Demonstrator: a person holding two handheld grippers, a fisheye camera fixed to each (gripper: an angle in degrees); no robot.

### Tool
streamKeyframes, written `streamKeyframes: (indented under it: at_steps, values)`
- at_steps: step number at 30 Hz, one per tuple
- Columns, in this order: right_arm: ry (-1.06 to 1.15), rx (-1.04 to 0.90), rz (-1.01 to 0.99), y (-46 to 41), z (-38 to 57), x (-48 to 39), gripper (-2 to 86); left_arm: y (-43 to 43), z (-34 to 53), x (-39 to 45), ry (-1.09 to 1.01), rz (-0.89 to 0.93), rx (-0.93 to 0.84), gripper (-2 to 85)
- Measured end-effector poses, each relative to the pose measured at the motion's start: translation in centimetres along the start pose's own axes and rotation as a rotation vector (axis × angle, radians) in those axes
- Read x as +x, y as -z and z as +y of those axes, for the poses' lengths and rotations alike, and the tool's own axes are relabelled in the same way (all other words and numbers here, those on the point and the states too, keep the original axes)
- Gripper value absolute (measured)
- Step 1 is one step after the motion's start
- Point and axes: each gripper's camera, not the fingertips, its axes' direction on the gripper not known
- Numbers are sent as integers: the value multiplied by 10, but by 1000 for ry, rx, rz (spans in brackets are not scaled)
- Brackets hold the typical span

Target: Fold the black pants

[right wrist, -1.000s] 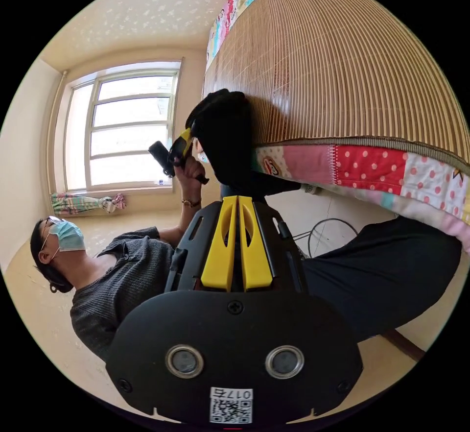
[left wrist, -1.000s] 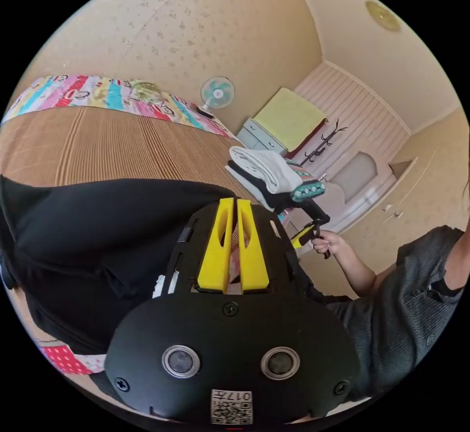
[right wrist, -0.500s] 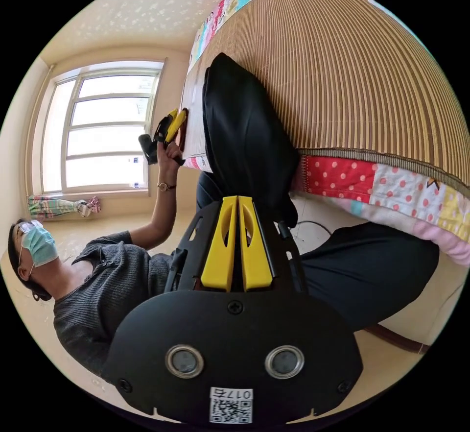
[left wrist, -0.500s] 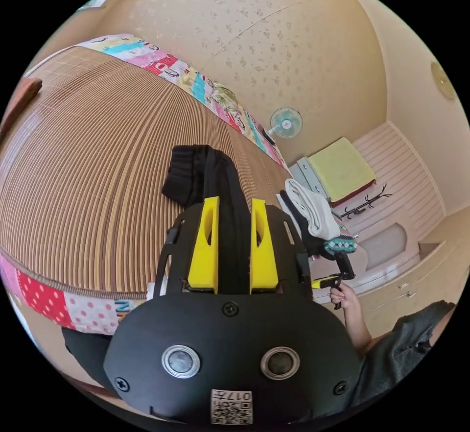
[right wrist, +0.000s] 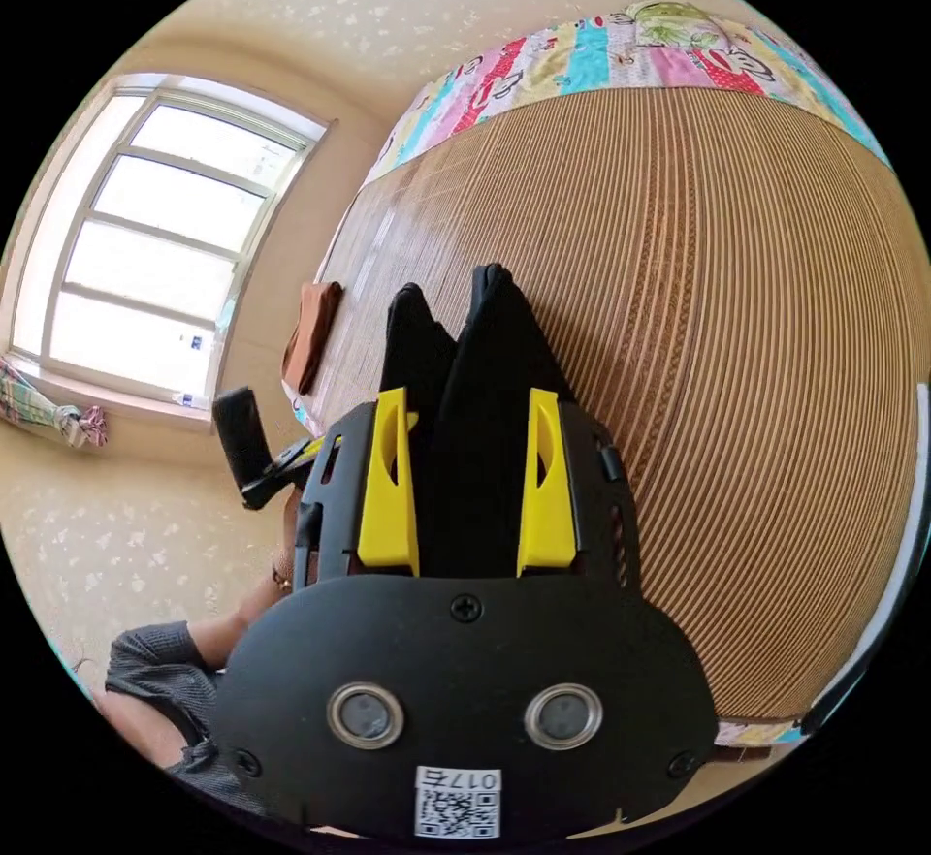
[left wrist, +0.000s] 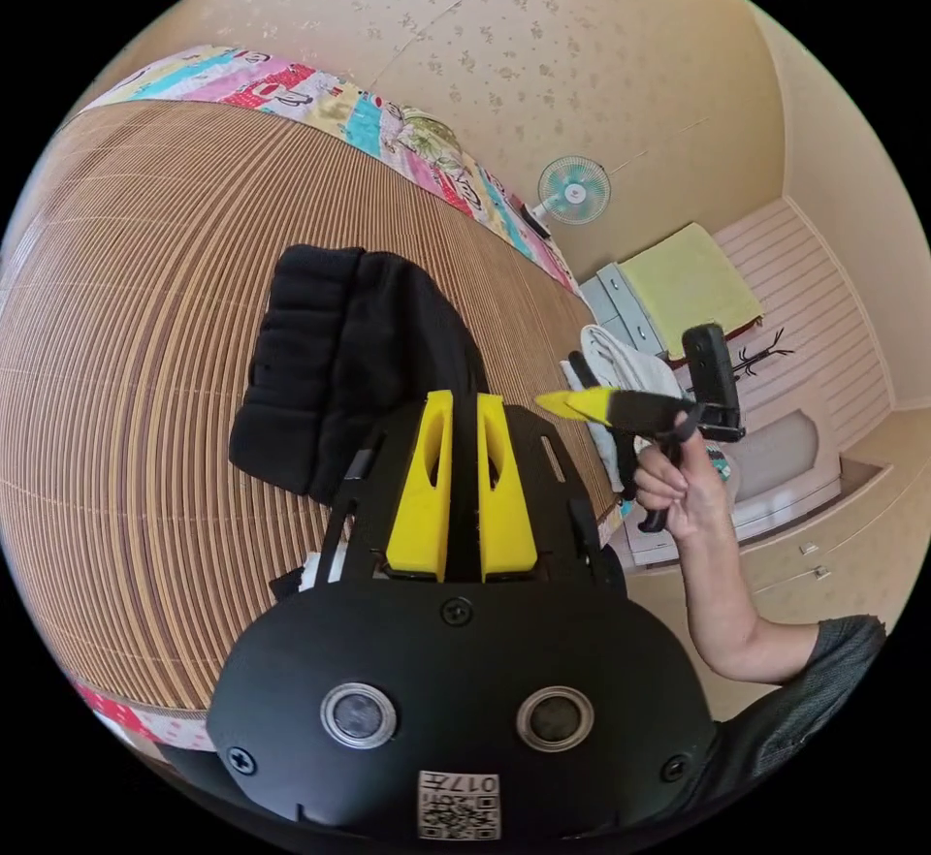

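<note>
**Pants now up on the mat**

Since 0.5 s ago, left gripper point(left wrist: 462, 409) closed to a thin slit with dark cloth in it; grip unclear. Right gripper point(right wrist: 467, 404) jaws spread, black pants point(left wrist: 344, 361) between, contact unclear. Pants bunched near the bamboo mat's point(left wrist: 145, 332) 6 o'clock edge, long axis toward 12; bare mat beyond.

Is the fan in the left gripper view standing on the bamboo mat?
No, the fan is beyond the far edge of the bed, against the wall, apart from the bamboo mat where the black pants lie.
</note>
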Motion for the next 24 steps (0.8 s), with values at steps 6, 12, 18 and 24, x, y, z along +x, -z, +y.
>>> streamKeyframes:
  at_steps: [6,12,18,24]
  values:
    - [21,-43,-20,13,27,-34,49,58,34,9,18,-2,59,43]
    - [258,383,105,207,165,-115,35,188,85,18,21,45,234,41]
    - [435,794,196,374,304,-213,31,326,112,73,-135,80,559,40]
    - [616,1236,314,443,459,-313,31,420,161,257,-570,-237,965,42]
